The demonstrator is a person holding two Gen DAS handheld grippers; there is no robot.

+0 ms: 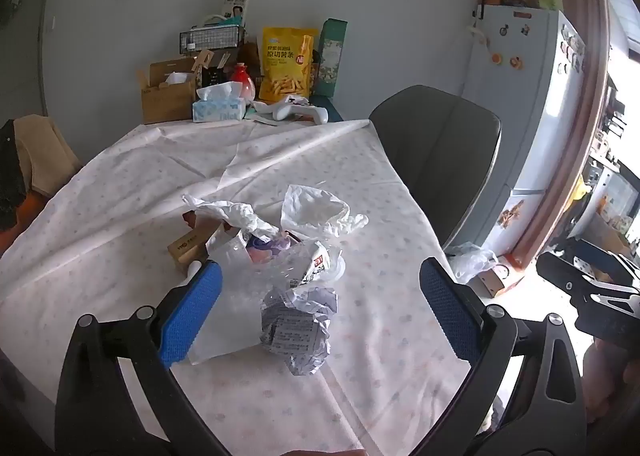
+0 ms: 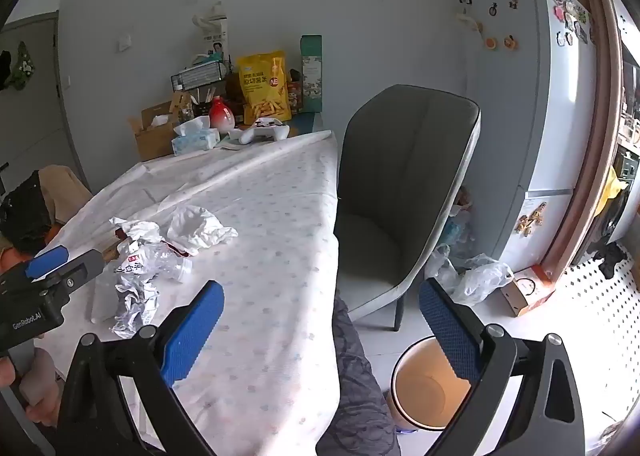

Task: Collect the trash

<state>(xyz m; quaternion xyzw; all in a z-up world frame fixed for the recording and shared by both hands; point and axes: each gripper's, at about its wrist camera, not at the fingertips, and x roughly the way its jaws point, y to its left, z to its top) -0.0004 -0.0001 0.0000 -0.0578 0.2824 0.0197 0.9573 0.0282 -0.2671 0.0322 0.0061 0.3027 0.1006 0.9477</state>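
bin (image 2: 416,388) rim behind right gripper (image 2: 320,320), cardboard box (image 1: 188,248) under trash

The left black plastic tongs (image 1: 320,308) are showing two blue, mesh-textured pads (image 1: 188,312) on angular, matte black arms, with round silver screws sitting at the joints. The right black plastic tongs (image 2: 320,330) are looking the same, blue pads (image 2: 192,330) on black linkages with silver screw heads at the pivots. In the right wrist view, at 9 o'clock, the left unit's black housing is carrying white "GenRobot.AI" lettering. Bare skin of a hand (image 2: 24,388) is showing at 8 o'clock.
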